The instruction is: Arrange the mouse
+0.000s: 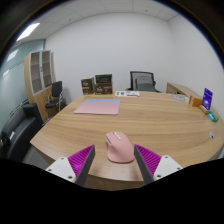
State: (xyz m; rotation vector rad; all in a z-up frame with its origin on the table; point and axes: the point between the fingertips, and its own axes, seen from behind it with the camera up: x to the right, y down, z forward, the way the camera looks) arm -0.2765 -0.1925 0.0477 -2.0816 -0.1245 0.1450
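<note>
- Mouse [119, 146]: pink, lying on the wooden table [150, 118] near its front edge, between the two fingers of the tongs [114, 158].
- The tongs stand wide: the left finger's purple pad [83, 157] and the right one's are each apart from the mouse, with a strip of bare table showing at either side. Neither pad presses on it.
- The mouse rests on the table on its own, its rounded back up and its narrower end pointing away from the tongs.
- Mat [98, 106]: a flat pink rectangle lying farther out on the table, beyond the mouse and a little to the left, well apart from it.
- At the table's right side stands a purple box [207, 98], upright, with a few small items near it that are too small to tell.
- Beyond the table's far end is a black chair [144, 81]; another dark chair [54, 95] stands at the left, by a tall shelf [39, 73].
- A low bookcase [97, 85] stands against the white back wall.
- A ceiling light [28, 31] glows above the left side.
</note>
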